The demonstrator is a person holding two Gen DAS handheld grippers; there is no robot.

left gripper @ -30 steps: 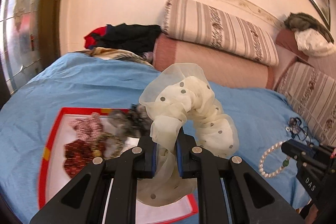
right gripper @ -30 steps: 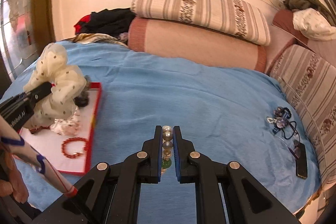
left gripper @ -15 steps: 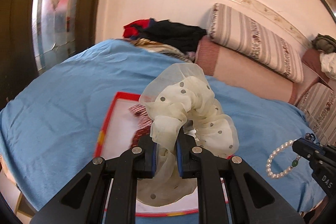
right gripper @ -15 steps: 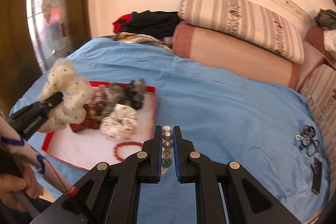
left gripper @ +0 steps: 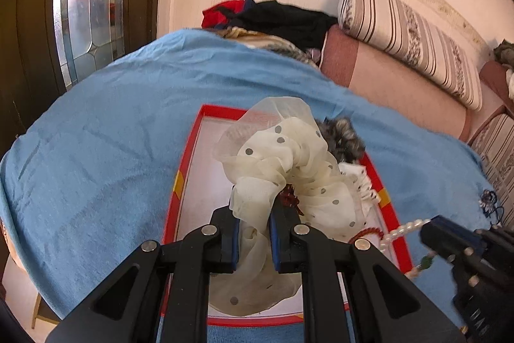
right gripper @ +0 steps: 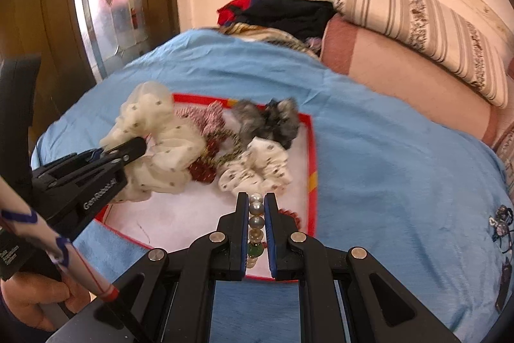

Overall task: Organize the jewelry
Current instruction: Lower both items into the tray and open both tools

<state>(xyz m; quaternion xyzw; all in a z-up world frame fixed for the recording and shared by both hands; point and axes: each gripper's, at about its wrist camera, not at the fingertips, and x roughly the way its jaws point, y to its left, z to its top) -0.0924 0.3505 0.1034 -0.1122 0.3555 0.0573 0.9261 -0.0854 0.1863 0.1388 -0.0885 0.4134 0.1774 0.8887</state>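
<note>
The left tongs (left gripper: pixel 253 229) are clamped on a cream dotted scrunchie (left gripper: pixel 289 159), whose sheer fabric bulges up between the blue pads and hangs over the red-rimmed tray (left gripper: pixel 180 182). The tray lies on the blue bedspread (left gripper: pixel 96 134) of the bed.

The right tongs (right gripper: pixel 256 214) are closed almost fully on a pearl bracelet (right gripper: pixel 256 208); several pale beads and one green bead sit in a row between the pads, above the tray's near right corner. In the left wrist view the same bracelet trails from the right tongs at the tray's right rim.

Inside the tray rest a grey furry scrunchie (right gripper: pixel 266 118), a white spotted scrunchie (right gripper: pixel 257 169), a pink-and-white woven one (right gripper: pixel 205 118), a dark red one (right gripper: pixel 202 169) and a red bead bracelet (right gripper: pixel 289 214), partly hidden behind the right tongs. A twisted olive band seems to lie among them, though blur makes it hard to be sure.

A dark tangle of jewelry (right gripper: pixel 499 224) lies well apart on the bedspread at the right. A hand (right gripper: pixel 35 298) grips the left handle.
</note>
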